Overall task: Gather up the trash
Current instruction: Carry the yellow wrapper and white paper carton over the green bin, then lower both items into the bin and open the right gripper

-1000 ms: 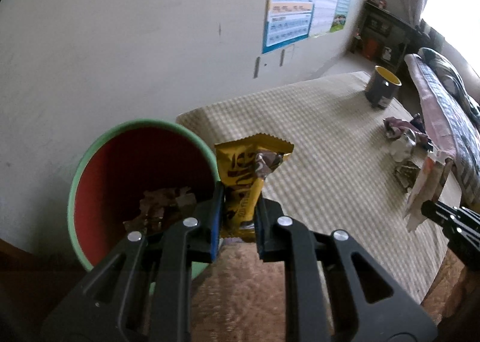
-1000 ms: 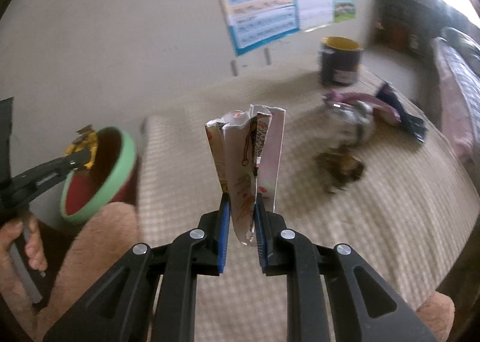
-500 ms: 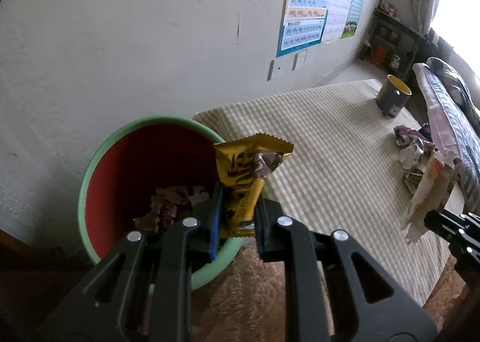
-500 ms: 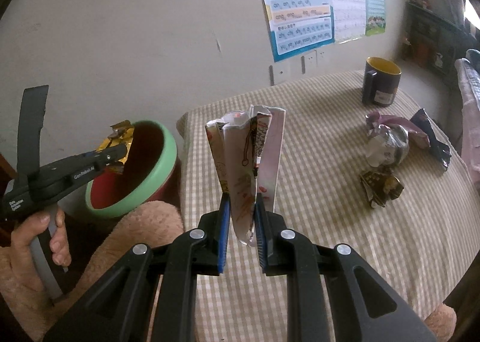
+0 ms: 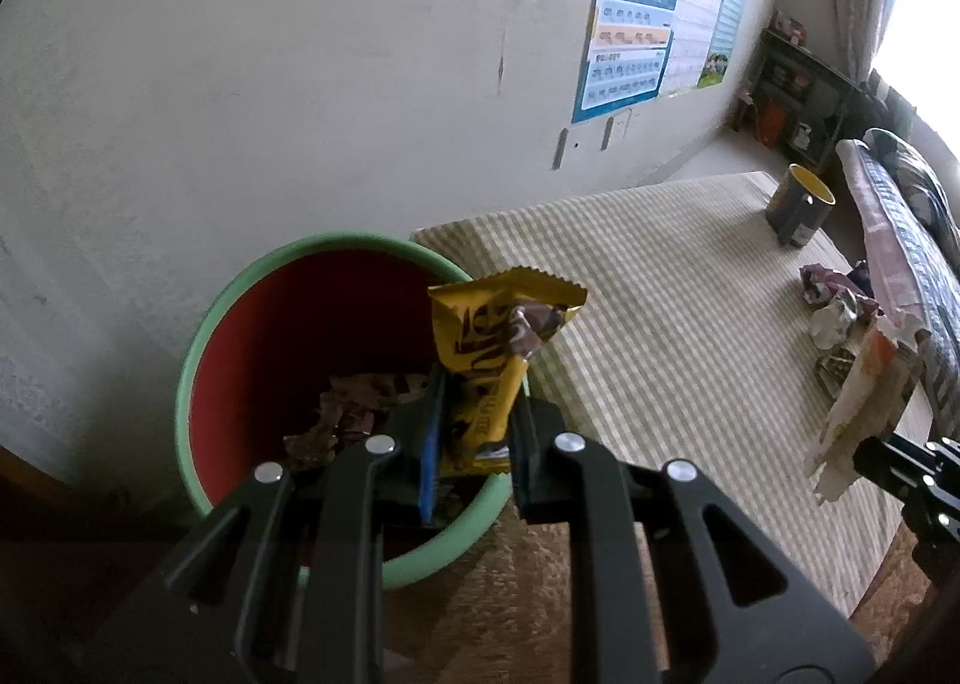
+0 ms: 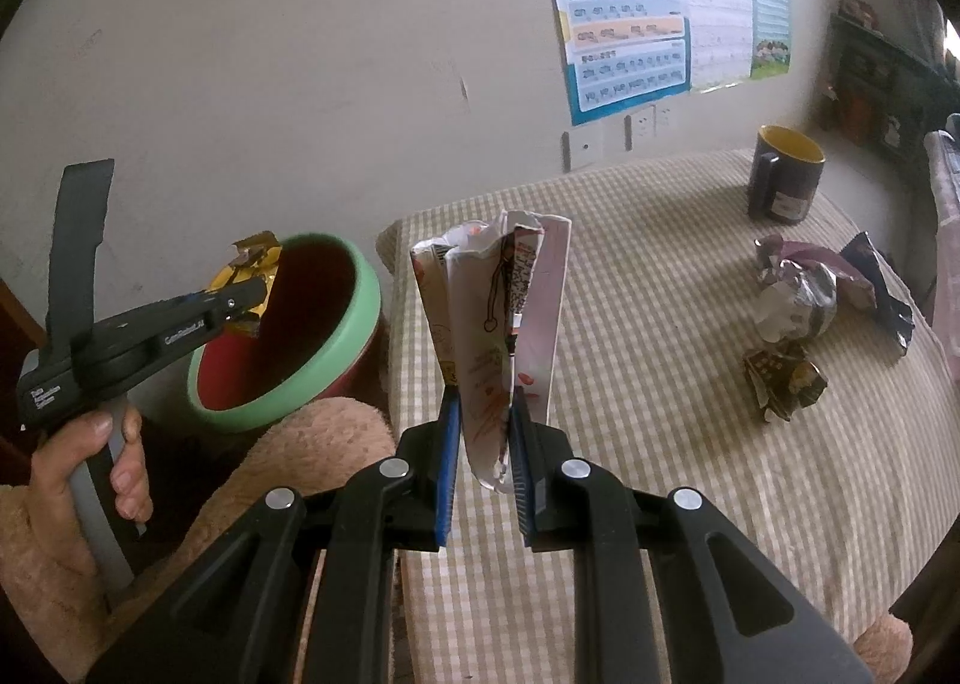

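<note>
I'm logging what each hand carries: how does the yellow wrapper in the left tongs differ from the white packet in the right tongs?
The yellow wrapper is a narrow yellow bar wrapper with brown lettering; the white packet is wider, white with red and black print. The yellow wrapper hangs over the rim of the green bin; the white packet is over the checked tablecloth. Both stand upright, torn open at the top, pinched at the lower end by the left tongs and right tongs.

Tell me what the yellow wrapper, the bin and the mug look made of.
Yellow wrapper: thin glossy plastic film, likely foil-lined; crimped zigzag top edge, silvery torn flap.
Bin: looks like smooth moulded plastic, red inside with a mint-green rim.
Mug: probably glazed ceramic; thick wall, dark outside, yellow inside.
</note>
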Motion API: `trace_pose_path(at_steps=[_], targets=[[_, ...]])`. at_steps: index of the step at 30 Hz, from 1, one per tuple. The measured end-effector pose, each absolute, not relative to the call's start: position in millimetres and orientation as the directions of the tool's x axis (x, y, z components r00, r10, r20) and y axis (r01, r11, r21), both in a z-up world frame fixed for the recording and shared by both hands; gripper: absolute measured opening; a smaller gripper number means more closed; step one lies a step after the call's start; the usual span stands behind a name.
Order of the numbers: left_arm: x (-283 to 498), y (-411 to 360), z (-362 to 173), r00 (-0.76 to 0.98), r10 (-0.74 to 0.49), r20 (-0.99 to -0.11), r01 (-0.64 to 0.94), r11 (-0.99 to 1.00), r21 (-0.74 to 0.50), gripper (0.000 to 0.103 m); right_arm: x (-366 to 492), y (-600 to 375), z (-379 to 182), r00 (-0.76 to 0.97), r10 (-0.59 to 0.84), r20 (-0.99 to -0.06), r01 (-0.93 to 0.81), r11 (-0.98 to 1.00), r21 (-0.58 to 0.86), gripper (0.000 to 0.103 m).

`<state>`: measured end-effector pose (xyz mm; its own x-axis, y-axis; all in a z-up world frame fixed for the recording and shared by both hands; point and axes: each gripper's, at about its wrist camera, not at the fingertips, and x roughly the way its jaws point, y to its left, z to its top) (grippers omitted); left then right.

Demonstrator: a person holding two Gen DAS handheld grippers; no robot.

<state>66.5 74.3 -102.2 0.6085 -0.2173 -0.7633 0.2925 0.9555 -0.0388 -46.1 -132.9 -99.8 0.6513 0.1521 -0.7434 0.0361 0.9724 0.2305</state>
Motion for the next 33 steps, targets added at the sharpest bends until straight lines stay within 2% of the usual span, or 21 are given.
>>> trace_pose_path(at_steps=[11, 33], targets=[[66, 94, -93, 0.653, -0.173, -0.737, 0.243, 0.97, -0.012, 0.017, -39, -116, -99, 0.636, 0.166, -0.753, -0.008, 0.978, 0.209, 0.016], [82, 153, -106, 0.656, -0.137, -0.742, 0.138, 0.989, -0.06, 0.017, 9, -45, -98, 0.589, 0.221, -0.777, -0.164, 0.974, 0.153, 0.016]])
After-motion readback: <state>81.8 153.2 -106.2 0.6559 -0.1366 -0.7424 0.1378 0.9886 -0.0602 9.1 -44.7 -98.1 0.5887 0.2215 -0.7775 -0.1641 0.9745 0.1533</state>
